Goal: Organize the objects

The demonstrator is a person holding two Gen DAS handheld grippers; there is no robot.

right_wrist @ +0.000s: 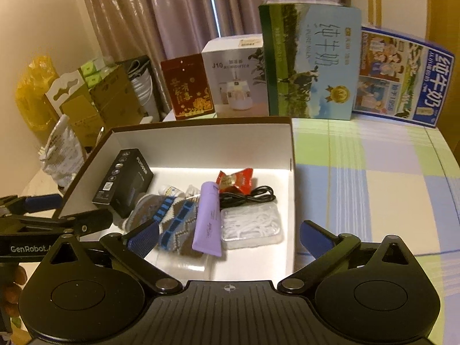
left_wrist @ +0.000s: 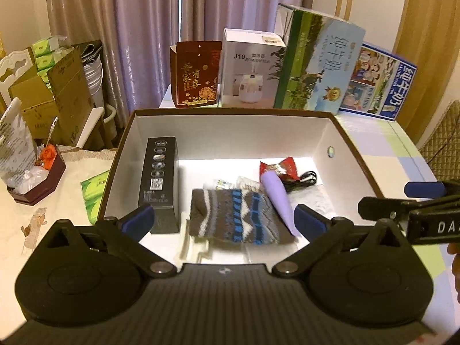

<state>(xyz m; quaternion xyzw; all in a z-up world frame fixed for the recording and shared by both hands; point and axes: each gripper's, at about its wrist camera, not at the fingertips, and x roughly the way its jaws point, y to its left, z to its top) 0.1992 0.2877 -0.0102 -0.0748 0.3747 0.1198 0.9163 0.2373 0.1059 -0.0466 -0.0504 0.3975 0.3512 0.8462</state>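
We see a big box [left_wrist: 356,155] on the surface [right_wrist: 373,172], sock [left_wrist: 238,215] in its middle, black box [left_wrist: 161,178] at nine o'clock, tube [right_wrist: 208,218] at three o'clock, left gripper [left_wrist: 224,218] and right gripper [right_wrist: 230,235] fingers wide apart, holding nothing.

left gripper [left_wrist: 224,215]: lower centre of the left wrist view, jaws spread wide, nothing between the blue pads, tilted downward | right gripper [right_wrist: 230,235]: lower centre of the right wrist view, jaws spread wide, empty, tilted downward | each gripper shows at the other view's side edge | fingers [right_wrist: 13,287] of a hand at lower left of the right wrist view
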